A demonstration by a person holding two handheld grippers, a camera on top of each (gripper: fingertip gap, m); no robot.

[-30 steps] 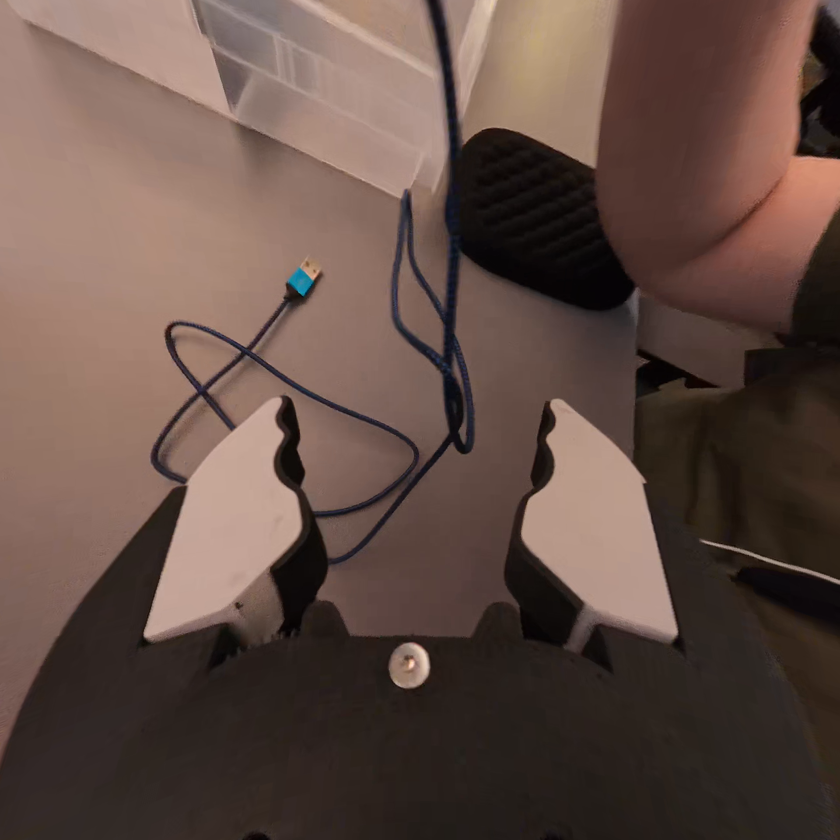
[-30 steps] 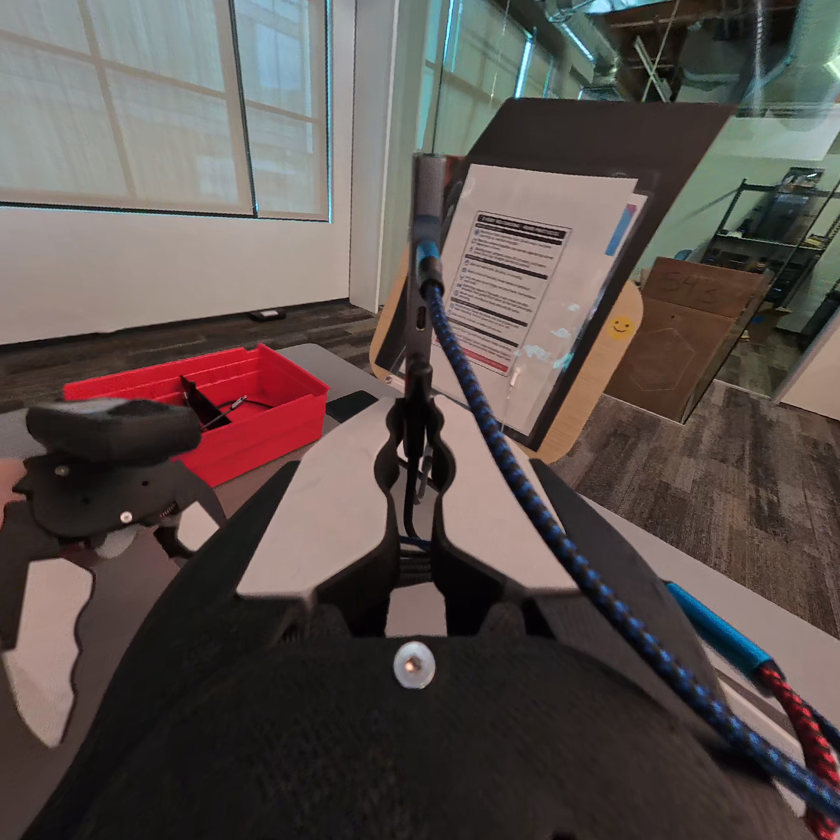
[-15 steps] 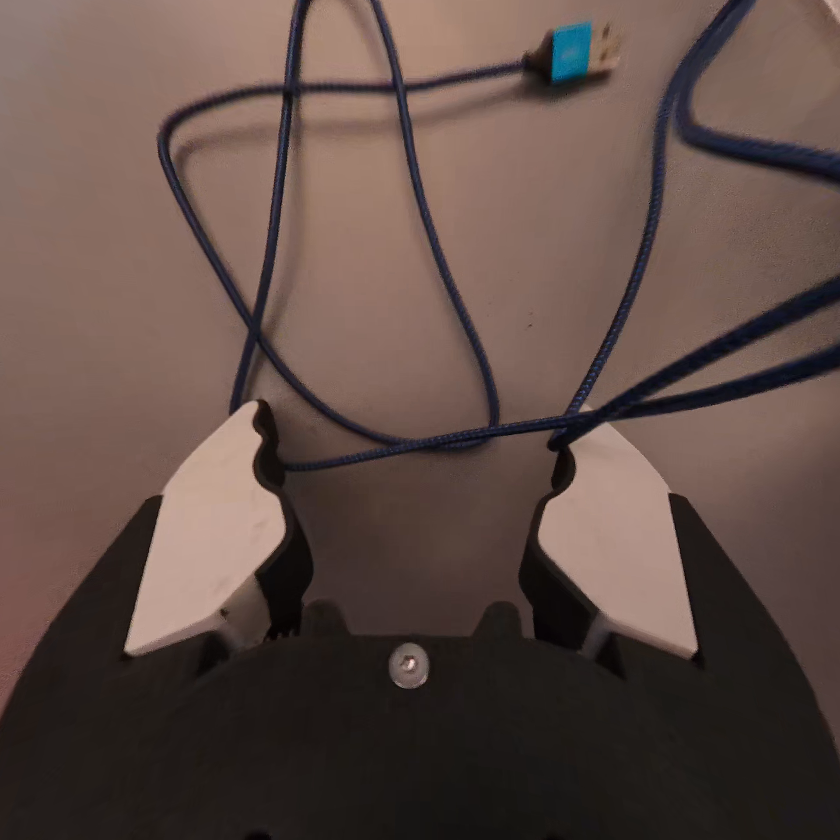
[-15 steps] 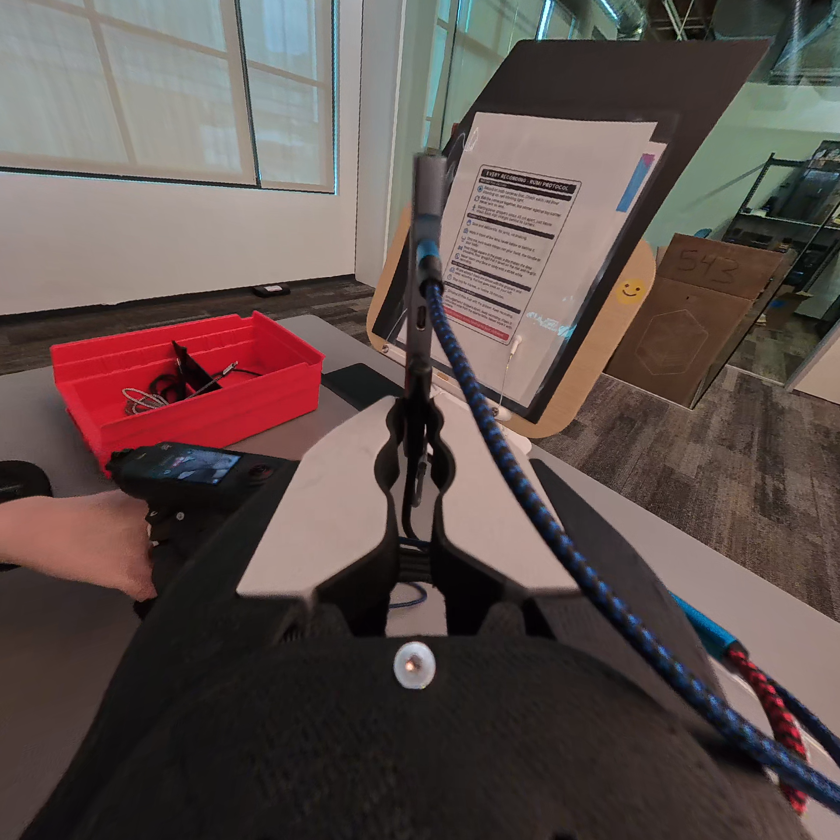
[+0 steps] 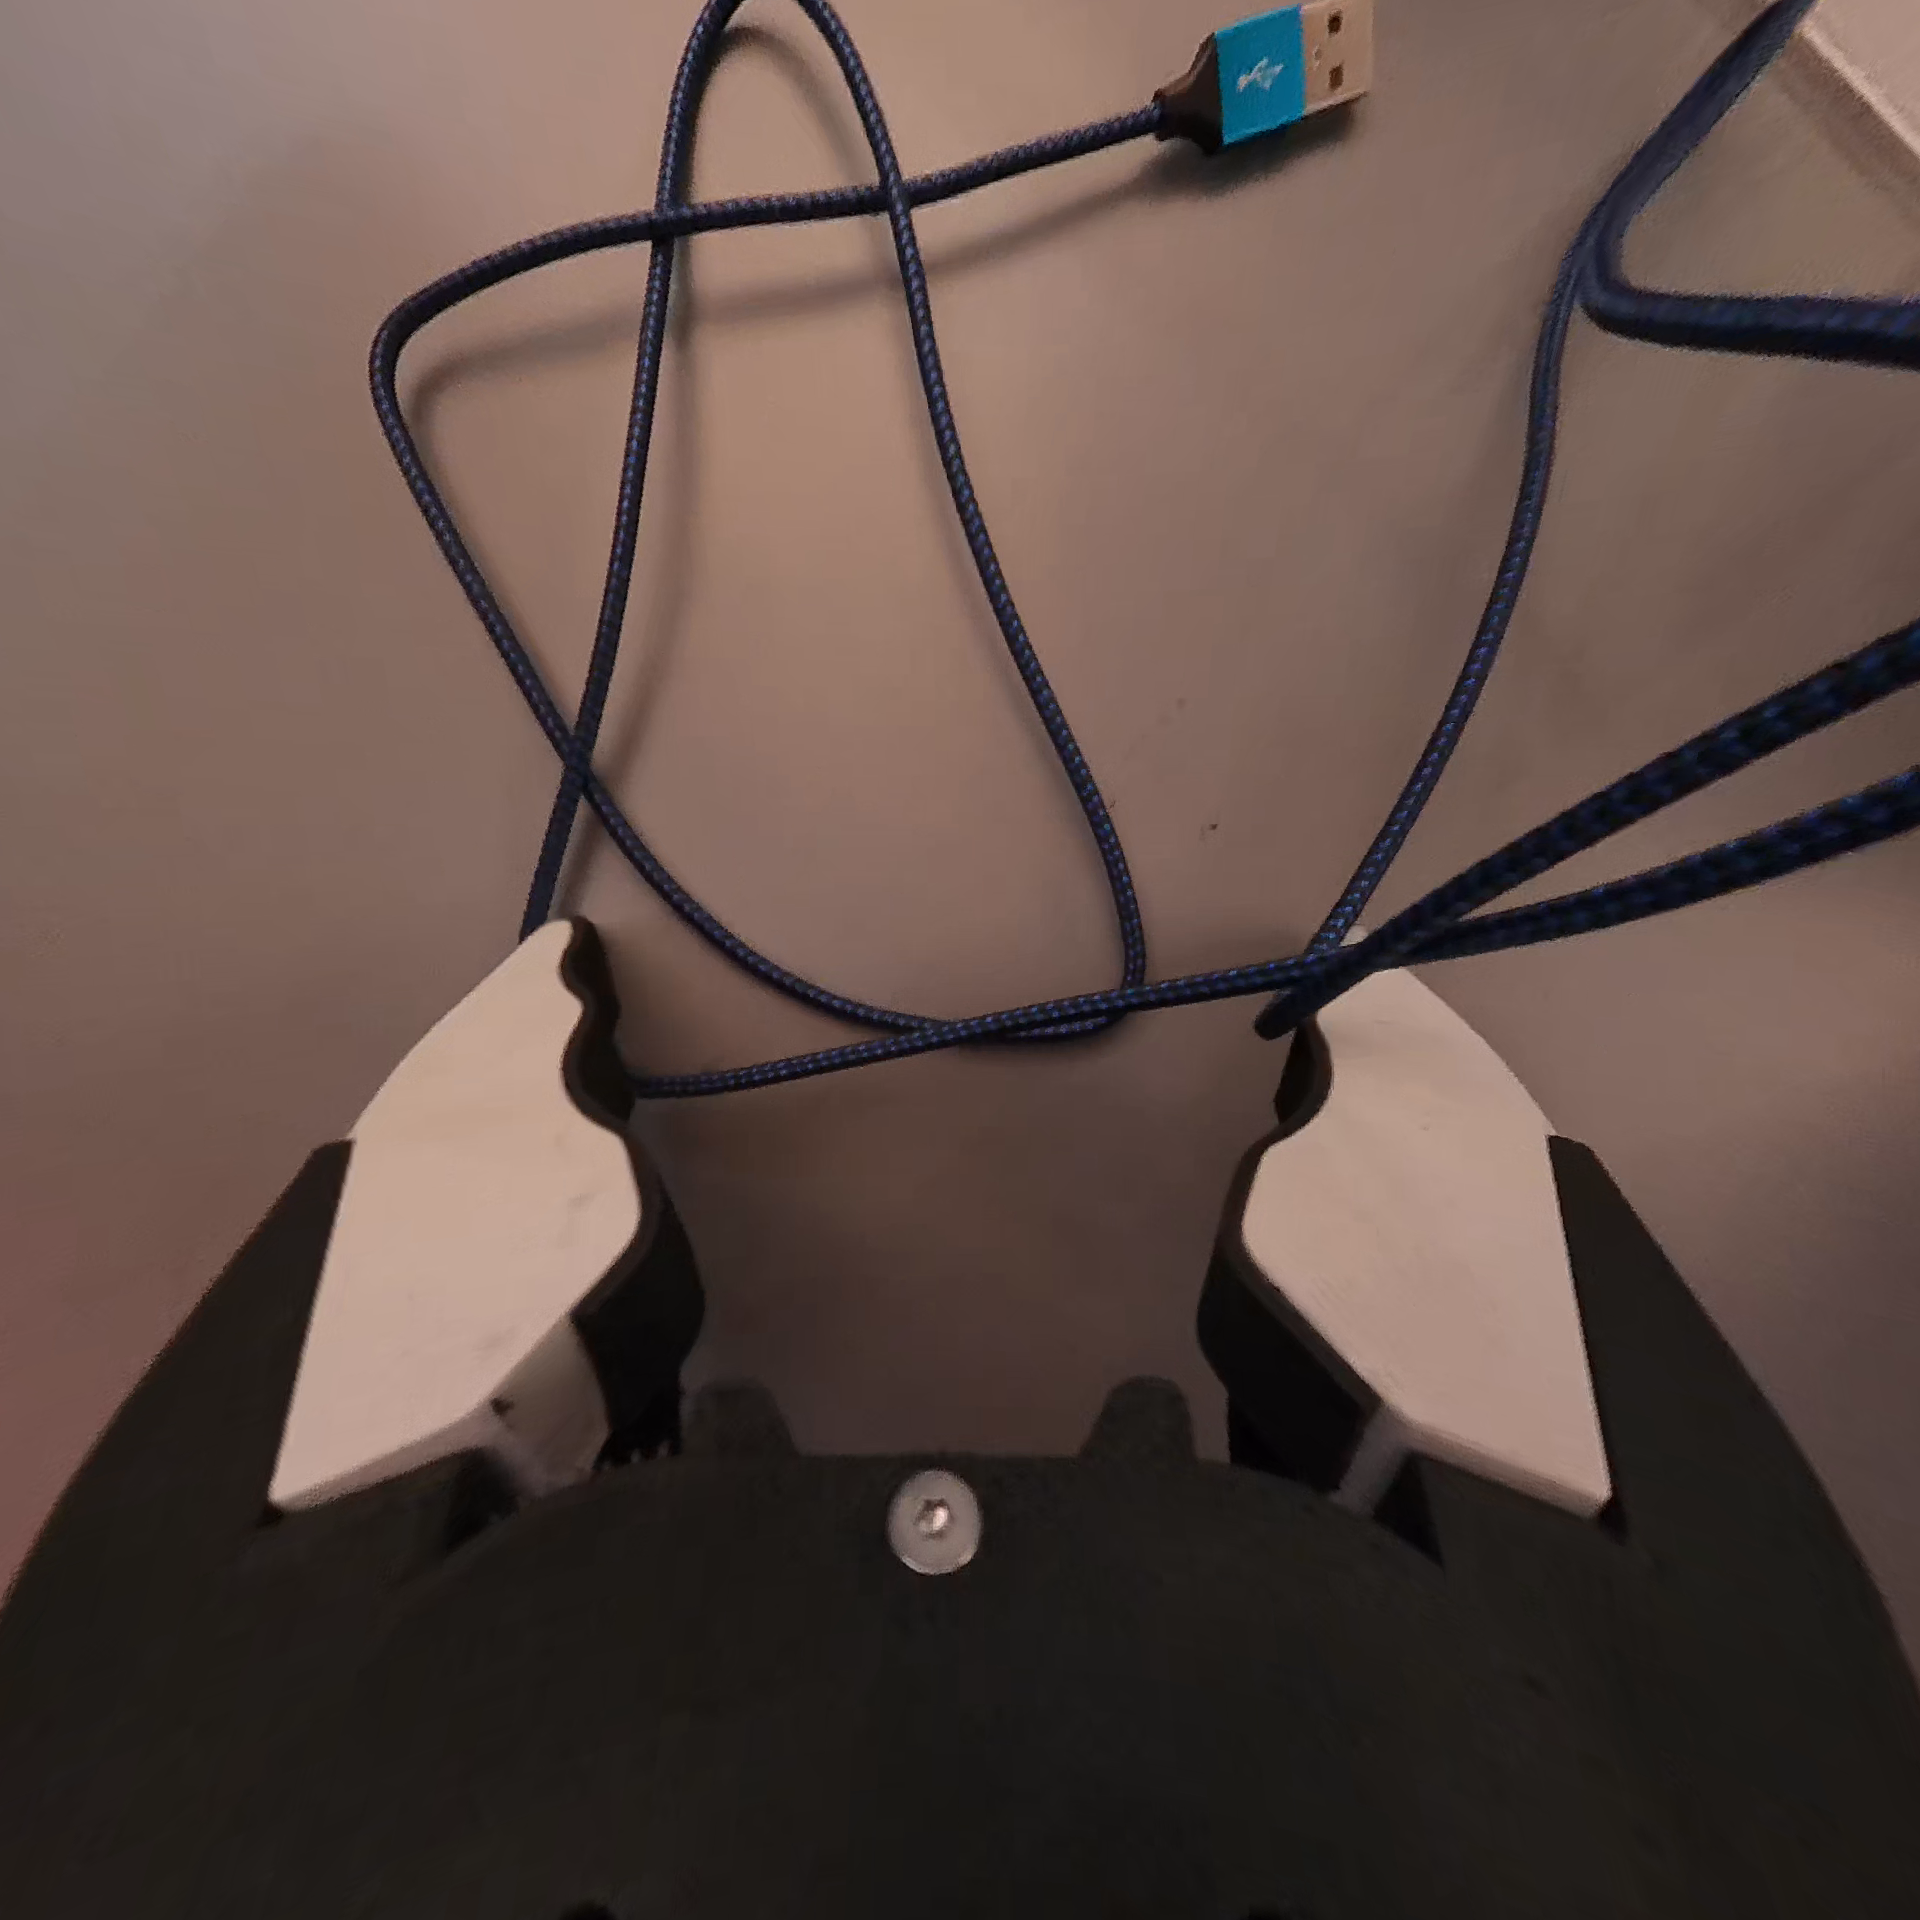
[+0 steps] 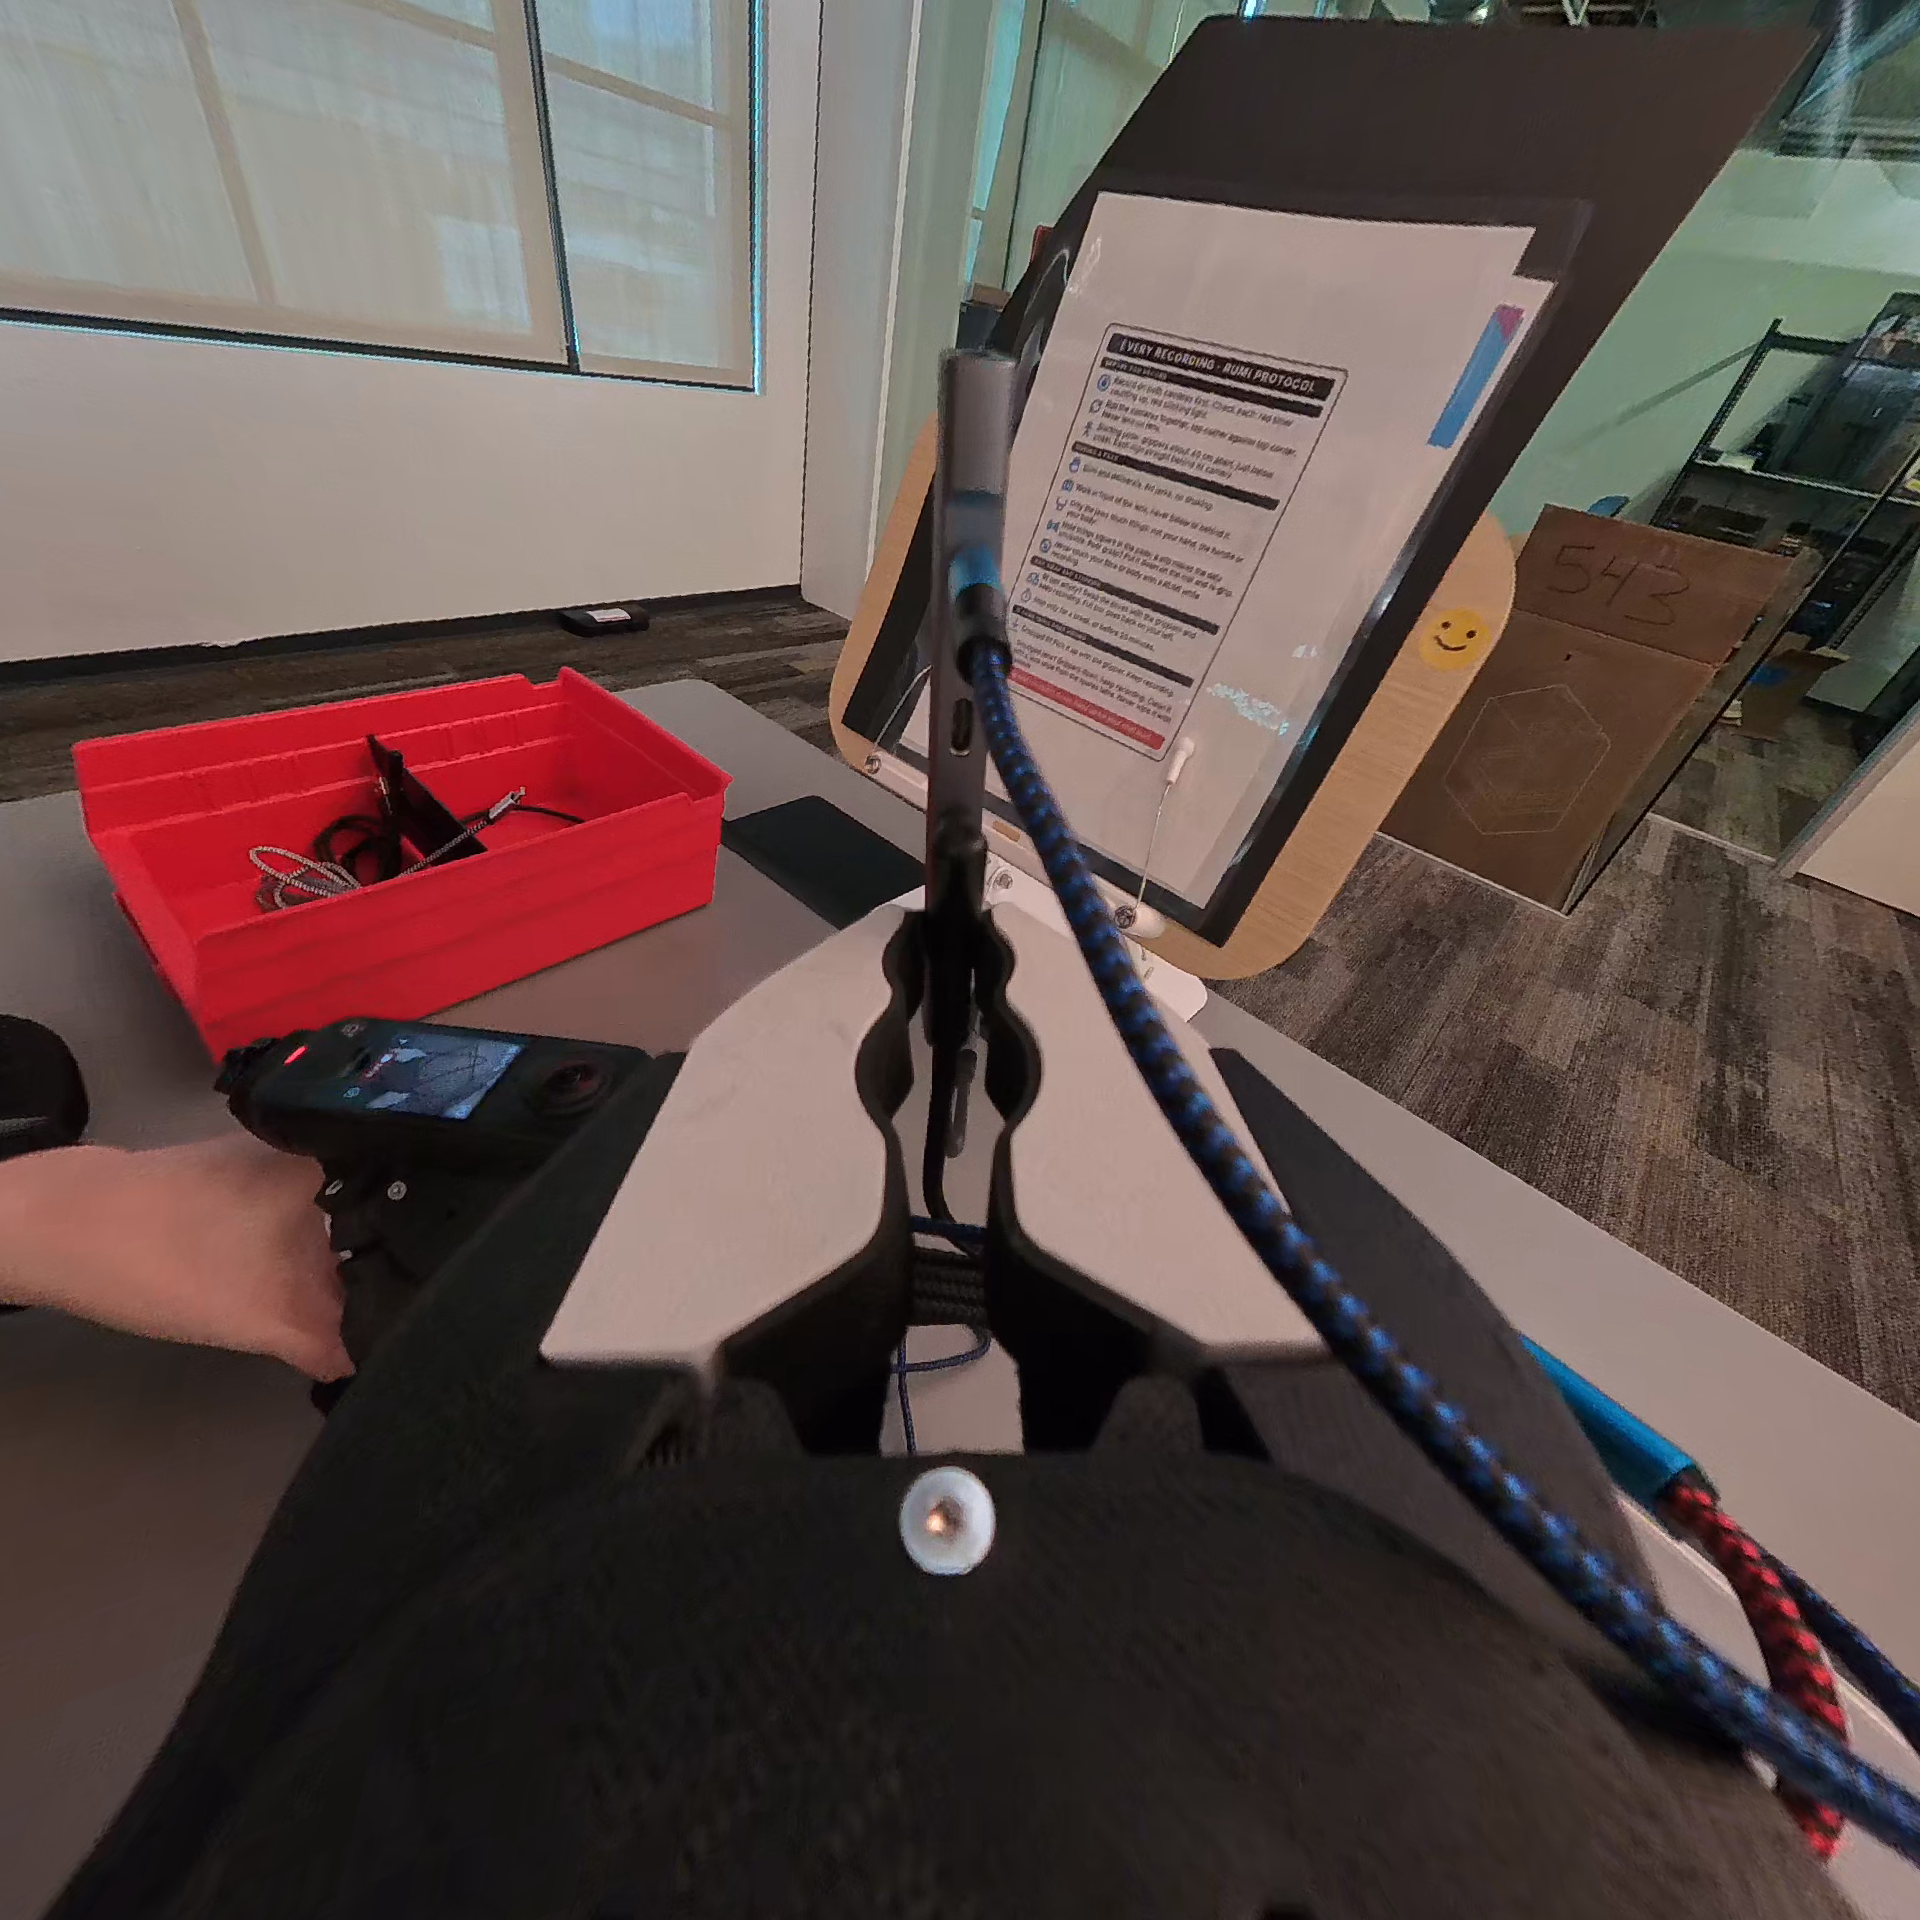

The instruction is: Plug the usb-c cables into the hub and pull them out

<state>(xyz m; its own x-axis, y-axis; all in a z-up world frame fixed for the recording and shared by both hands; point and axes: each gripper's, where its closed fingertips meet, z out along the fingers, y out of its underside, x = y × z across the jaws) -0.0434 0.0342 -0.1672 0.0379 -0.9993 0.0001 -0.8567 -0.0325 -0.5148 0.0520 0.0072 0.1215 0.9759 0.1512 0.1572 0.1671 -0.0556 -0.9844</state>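
My right gripper [image 6: 948, 961] is shut on a slim grey hub [image 6: 971, 582] and holds it upright above the table. A blue braided cable [image 6: 1143, 1049] is plugged into the hub's side by its blue plug [image 6: 977, 566] and hangs down to the right. My left gripper [image 5: 951, 992] is open and empty, pointing down over the grey table [image 5: 1299, 582]. Loops of the blue cable [image 5: 935, 436] lie under and ahead of it, one strand crossing between its fingers. The cable's USB-A end [image 5: 1273, 73] lies at the top.
A red bin [image 6: 395, 821] with cables stands at the back left. A black board with a printed sheet [image 6: 1226, 540] leans at the back. A red braided cable [image 6: 1766, 1621] lies at the right. A hand [image 6: 177, 1247] holds the other gripper [image 6: 416, 1091] at the left. My hands' fingertips stand some 30 cm from each other.
My left gripper has swung from facing the table's far side to pointing down over the cable loops and come closer to them. The right gripper has held the hub nearly still.
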